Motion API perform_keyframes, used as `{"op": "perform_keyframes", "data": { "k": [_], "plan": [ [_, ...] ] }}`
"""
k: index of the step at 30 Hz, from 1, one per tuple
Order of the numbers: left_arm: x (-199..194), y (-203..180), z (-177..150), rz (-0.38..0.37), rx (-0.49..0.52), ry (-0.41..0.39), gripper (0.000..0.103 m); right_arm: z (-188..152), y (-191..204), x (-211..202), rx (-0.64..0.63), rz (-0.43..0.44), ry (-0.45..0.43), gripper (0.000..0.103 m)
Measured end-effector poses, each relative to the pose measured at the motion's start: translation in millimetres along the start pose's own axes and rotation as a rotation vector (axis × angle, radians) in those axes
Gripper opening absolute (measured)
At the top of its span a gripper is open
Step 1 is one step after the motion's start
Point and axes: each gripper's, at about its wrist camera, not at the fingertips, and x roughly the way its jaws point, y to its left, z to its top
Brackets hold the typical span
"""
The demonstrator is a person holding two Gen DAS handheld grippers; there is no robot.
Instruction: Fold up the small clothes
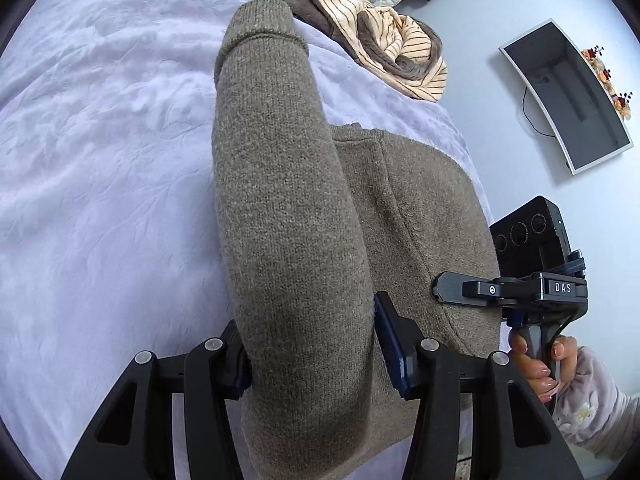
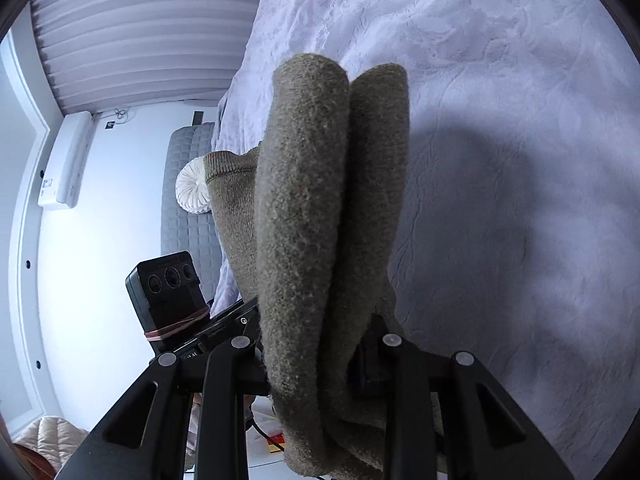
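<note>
A grey-brown knit sweater (image 1: 400, 216) hangs between both grippers over the white bed cover (image 1: 100, 160). My left gripper (image 1: 312, 360) is shut on the sweater, with a sleeve (image 1: 272, 152) draped forward over its fingers. My right gripper (image 2: 316, 364) is shut on a doubled fold of the sweater (image 2: 320, 200), which hides its fingertips. In the left wrist view the right gripper (image 1: 444, 286) is at the right, its finger against the sweater's hem. In the right wrist view the left gripper's body (image 2: 176, 300) is at the left.
A heap of other clothes, striped cream and brown (image 1: 384, 40), lies at the bed's far end. A wall monitor (image 1: 568, 92) is beyond the bed. A grey quilted bench (image 2: 188, 200) with a white round cushion (image 2: 194, 190) stands beside the bed.
</note>
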Motion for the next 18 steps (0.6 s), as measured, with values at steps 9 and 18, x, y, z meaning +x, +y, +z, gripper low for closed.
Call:
{"op": "perform_keyframes", "data": {
  "k": [9,18],
  "plan": [
    [-35.5,15.7,-68.7,0.070,-0.058,0.053,0.053,-45.6,2.5,26.5,0.072,0.019,0.055,0.031],
    [-25.0,63.1,-134.7,0.140,-0.168,0.118,0.053,-67.1,-6.8,88.8,0.099,-0.082,0.163,0.031]
  ]
}}
